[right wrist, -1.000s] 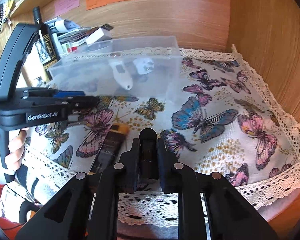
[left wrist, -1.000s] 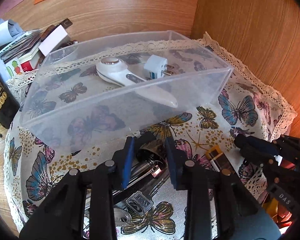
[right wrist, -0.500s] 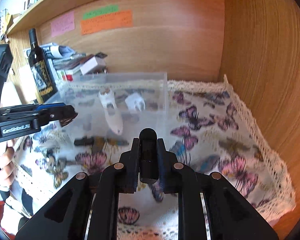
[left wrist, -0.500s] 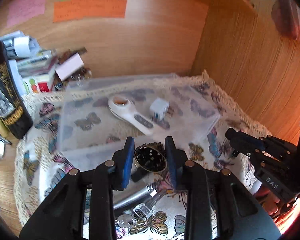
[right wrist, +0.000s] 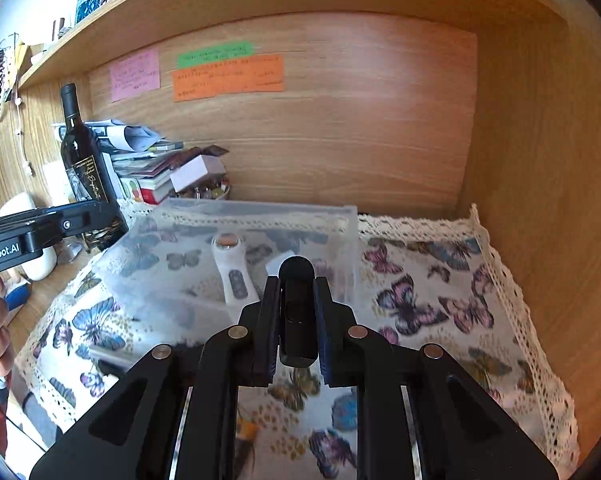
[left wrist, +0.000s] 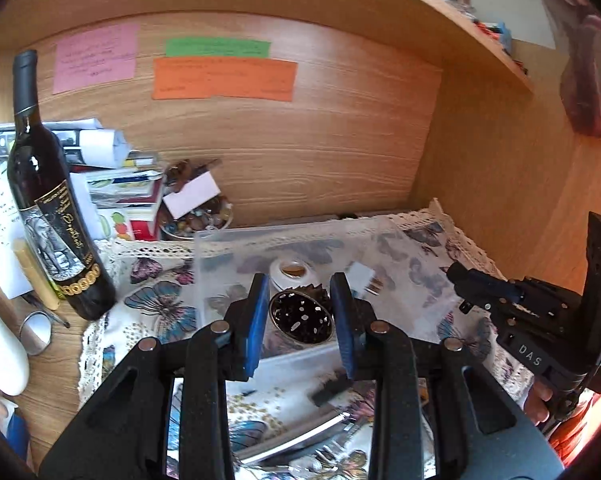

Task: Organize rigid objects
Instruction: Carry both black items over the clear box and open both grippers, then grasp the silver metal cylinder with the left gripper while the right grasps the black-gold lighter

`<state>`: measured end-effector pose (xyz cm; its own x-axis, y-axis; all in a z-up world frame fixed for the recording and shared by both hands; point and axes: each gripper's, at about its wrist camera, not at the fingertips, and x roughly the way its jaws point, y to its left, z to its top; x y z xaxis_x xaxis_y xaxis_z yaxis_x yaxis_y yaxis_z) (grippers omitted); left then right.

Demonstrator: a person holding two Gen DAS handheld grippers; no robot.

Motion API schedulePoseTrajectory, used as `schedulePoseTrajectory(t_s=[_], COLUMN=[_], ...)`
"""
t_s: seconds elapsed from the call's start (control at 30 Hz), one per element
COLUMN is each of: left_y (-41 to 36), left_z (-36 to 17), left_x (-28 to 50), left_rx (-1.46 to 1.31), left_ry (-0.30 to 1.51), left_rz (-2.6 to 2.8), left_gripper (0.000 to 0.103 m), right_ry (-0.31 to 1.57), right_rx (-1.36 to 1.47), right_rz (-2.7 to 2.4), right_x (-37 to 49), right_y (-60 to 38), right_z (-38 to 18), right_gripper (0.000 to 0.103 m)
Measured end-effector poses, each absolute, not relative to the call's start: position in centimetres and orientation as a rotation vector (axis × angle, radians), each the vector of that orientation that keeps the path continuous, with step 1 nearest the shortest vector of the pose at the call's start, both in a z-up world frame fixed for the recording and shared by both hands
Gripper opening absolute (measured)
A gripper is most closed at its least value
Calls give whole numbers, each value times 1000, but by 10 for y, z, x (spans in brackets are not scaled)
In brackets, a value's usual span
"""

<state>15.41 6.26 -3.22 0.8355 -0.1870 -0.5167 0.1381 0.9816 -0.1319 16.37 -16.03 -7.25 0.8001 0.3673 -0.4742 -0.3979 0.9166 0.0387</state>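
The clear plastic bin [right wrist: 260,236] is sitting on the butterfly cloth [right wrist: 428,300] against the back of the wooden alcove, and a second ago it filled the left wrist view; now we are seeing it lower and farther off, with the shelf and the coloured notes showing above it. We are lifting both grippers off the cloth, each with a load. The left gripper [left wrist: 300,320] is clamping a round dark metal piece [left wrist: 300,318] between its blue pads; a second ago that piece was lying down on the cloth among the keys, and now it is hanging clear, just in front of the bin's near wall. The right gripper [right wrist: 296,316] is squeezed tight on a small black cylinder [right wrist: 296,308], carried above the cloth beside the bin. Inside the bin, the white handheld device [right wrist: 232,272] and the white plug adapter [left wrist: 360,276] are already lying. We are judging that both lifted pieces are headed there next.
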Motion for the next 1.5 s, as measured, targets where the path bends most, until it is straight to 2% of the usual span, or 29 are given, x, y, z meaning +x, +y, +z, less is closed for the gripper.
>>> schedulePoseTrajectory(t_s=[0.57, 0.97, 1.03, 1.13, 1.27, 1.5], left_y=[66, 60, 60, 61, 62, 64], left_z=[-86, -95, -95, -92, -83, -61], left_x=[203, 213, 211, 208, 199, 174], left_rx=[-106, -72, -75, -78, -77, -67], left_ry=[706, 724, 726, 720, 690, 614], left_rz=[-148, -135, -135, -130, -123, -94], left_gripper=[31, 31, 31, 35, 42, 69], right_ry=[581, 626, 629, 616, 579, 507], right_rx=[-136, -143, -141, -140, -146, -138], right_rz=[445, 453, 453, 451, 441, 427], right_x=[218, 228, 227, 223, 213, 188], right_y=[-126, -120, -120, -121, -124, -135], right_z=[-95, -105, -105, -102, -92, -73], right_gripper=[15, 15, 19, 29, 35, 53])
